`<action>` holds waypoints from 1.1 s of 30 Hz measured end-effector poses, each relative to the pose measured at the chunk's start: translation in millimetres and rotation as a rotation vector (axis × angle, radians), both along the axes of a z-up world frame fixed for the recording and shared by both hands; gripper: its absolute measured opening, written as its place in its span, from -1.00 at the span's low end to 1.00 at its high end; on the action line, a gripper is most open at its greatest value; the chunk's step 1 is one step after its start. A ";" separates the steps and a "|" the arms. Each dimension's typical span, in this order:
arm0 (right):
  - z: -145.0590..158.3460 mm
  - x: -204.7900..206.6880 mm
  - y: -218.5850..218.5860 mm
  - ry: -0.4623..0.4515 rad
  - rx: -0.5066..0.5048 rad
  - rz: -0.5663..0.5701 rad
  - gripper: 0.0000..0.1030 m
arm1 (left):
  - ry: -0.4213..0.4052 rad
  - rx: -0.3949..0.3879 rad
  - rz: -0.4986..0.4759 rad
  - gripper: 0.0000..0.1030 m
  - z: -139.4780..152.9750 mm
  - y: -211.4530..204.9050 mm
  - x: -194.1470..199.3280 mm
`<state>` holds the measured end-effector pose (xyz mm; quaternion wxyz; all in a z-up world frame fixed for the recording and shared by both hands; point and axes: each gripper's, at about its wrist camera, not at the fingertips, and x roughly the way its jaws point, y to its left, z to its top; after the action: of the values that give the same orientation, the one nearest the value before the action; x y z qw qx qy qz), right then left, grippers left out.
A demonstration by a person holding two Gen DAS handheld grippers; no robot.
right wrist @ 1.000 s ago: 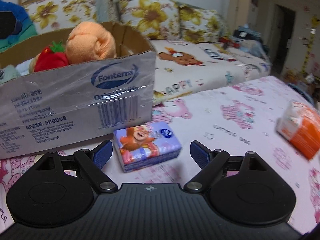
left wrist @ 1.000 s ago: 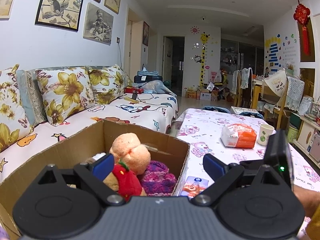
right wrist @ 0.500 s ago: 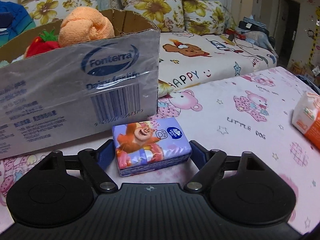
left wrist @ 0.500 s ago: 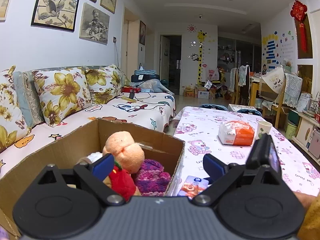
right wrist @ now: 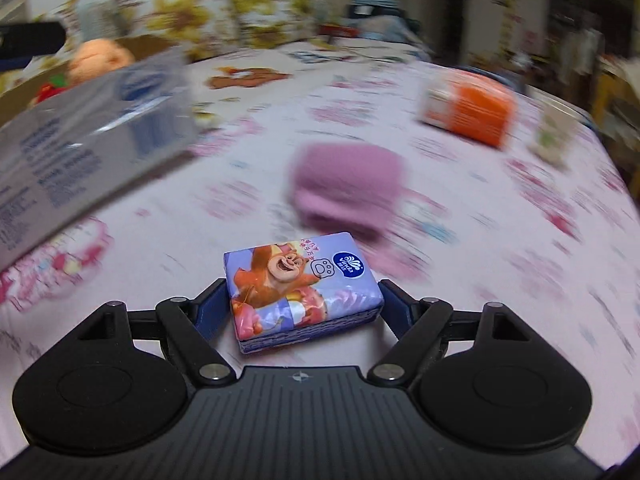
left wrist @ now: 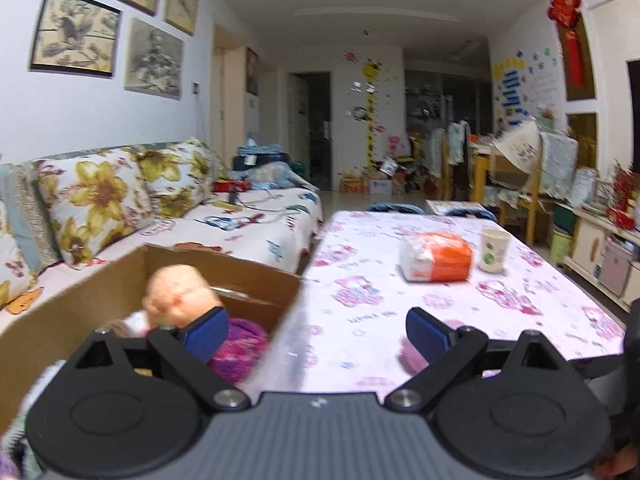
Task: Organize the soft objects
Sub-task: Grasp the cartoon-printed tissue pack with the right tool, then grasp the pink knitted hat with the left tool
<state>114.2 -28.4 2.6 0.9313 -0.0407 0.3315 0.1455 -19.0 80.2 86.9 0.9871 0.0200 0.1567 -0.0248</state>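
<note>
My right gripper (right wrist: pixel 304 300) is shut on a purple cartoon-bear tissue pack (right wrist: pixel 300 284), with the blue pads against its two short sides. The pack looks sharp while the table behind is smeared. A pink soft object (right wrist: pixel 348 184) lies on the table just beyond it. At the left stands a cardboard box (right wrist: pixel 80 132) holding an orange plush (right wrist: pixel 104 58). In the left wrist view my left gripper (left wrist: pixel 316 330) is open and holds nothing, over the box's right corner. The box (left wrist: pixel 100 292) holds the orange plush (left wrist: pixel 180 300) and a purple knit piece (left wrist: pixel 240 344).
An orange-and-white pack (left wrist: pixel 436 256) and a paper cup (left wrist: pixel 494 248) stand farther along the pink-printed table (left wrist: pixel 360 280). A sofa (left wrist: pixel 240 232) with flowered cushions runs along the left side. Chairs and shelves crowd the far right.
My right gripper closed onto the tissue pack and swung with it to the right, away from the box, so the pink object came into view. The left gripper shifted slightly right.
</note>
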 end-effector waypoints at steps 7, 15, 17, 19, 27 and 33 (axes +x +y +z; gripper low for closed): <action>-10.5 -28.2 -44.4 -0.015 -0.010 -0.227 0.93 | 0.074 0.038 -0.075 0.85 -20.8 -42.6 15.9; -16.4 -26.5 -50.8 -0.014 0.029 -0.237 0.99 | 0.124 0.067 -0.097 0.85 -47.5 -89.4 54.3; -13.8 -27.4 -57.2 -0.010 0.047 -0.234 1.00 | 0.137 0.064 -0.102 0.84 -54.8 -99.1 67.1; -14.7 -27.3 -60.2 -0.011 0.058 -0.234 1.00 | 0.151 0.077 -0.117 0.84 -61.5 -108.4 79.3; -12.5 -36.2 -64.3 -0.025 0.083 -0.247 0.96 | 0.214 0.125 -0.092 0.79 -78.0 -121.6 117.9; -11.8 -38.9 -64.0 -0.030 0.068 -0.250 0.93 | 0.239 0.130 -0.107 0.68 -80.2 -124.8 132.0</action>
<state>75.3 -92.4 -9.2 0.9478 0.0306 0.3149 0.0388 113.0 -44.6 6.7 0.9553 0.0889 0.2731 -0.0693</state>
